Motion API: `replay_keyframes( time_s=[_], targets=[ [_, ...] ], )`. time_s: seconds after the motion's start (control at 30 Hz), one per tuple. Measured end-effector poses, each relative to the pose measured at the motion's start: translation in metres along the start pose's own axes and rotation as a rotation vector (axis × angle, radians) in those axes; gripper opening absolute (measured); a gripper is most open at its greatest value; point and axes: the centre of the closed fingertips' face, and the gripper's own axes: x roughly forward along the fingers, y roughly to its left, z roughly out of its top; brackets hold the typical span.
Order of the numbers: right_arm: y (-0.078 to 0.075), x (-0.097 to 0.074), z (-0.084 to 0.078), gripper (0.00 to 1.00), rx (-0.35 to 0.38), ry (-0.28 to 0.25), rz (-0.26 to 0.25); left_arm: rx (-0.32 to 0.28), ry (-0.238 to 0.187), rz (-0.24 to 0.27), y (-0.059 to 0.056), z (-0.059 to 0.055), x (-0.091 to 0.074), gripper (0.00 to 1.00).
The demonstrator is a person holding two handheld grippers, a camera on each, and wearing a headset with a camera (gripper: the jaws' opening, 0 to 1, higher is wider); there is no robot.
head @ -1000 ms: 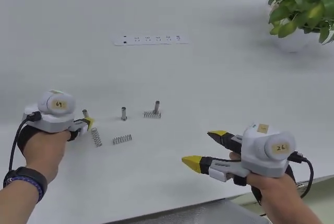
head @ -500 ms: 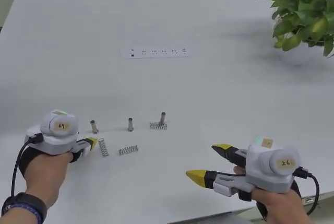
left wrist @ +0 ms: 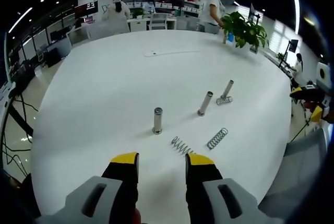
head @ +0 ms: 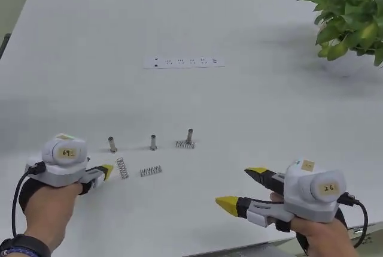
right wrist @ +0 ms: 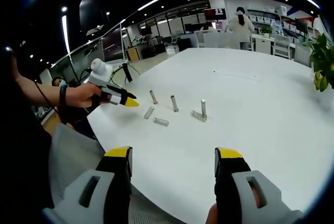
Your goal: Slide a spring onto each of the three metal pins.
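While a white power strip [head: 184, 62] lies farther back and a green plant [head: 353, 11] is cut off at the white worktop's [head: 269, 107] far right corner, three upright metal pins [head: 153, 142] stand near its front edge. One coiled wire spring [head: 185, 144] lies at the rightmost pin's [head: 190, 135] base, and two loose springs [head: 150, 171] lie just ahead of the left gripper [left wrist: 162, 160], its jaws parted. The right gripper [head: 241, 187] gapes empty.

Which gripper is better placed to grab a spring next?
Left. The left gripper is open with its tips right beside the nearest spring, and a pin stands just beyond. The right gripper sits well off to the side.
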Motion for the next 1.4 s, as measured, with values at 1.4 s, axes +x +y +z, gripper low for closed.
replay_keyframes(
  time_s=[1.4],
  targets=[
    [0.009, -0.004, -0.004, 0.63, -0.006, 0.001, 0.005, -0.102, 0.001, -0.082, -0.037, -0.012, 0.008, 0.32]
  ],
)
